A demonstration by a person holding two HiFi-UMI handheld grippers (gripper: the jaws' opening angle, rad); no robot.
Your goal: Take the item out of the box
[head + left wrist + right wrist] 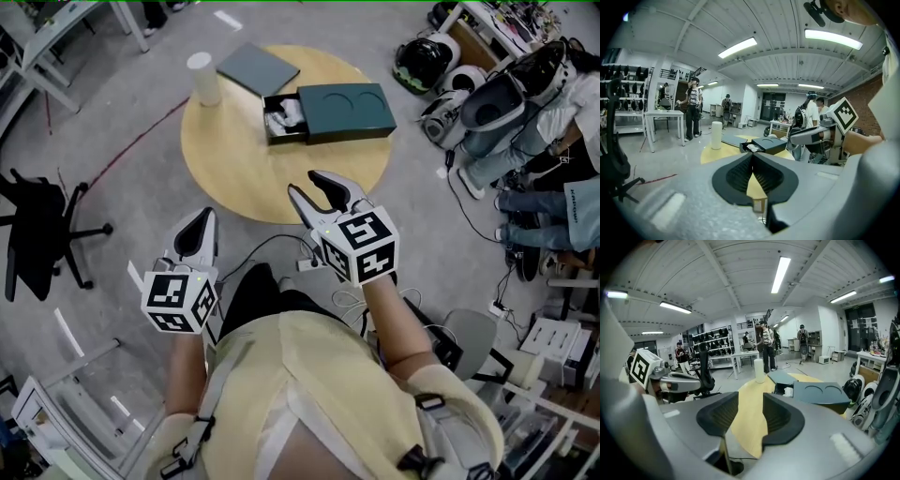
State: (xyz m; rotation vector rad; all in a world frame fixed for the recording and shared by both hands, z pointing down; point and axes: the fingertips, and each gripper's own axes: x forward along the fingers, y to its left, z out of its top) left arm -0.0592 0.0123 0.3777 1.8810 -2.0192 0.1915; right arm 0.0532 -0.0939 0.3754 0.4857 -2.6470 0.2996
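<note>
A dark green box (342, 111) lies on the round wooden table (244, 169), with its drawer pulled out to the left and a white crumpled item (284, 119) inside. Both grippers hover short of the table's near edge, apart from the box. My left gripper (200, 234) is shut with nothing between its jaws; in the left gripper view the left gripper (752, 155) points toward the box (769, 143). My right gripper (307, 185) is open and empty. In the right gripper view the right gripper (751, 401) frames the tabletop, with the box (820, 394) to its right.
A flat dark panel (257, 69) and a white cylinder (203, 78) sit at the table's far left. A black office chair (37, 230) stands to the left. Helmets and gear (487, 94) and a seated person's legs (525, 187) crowd the right. Cables trail on the floor near me.
</note>
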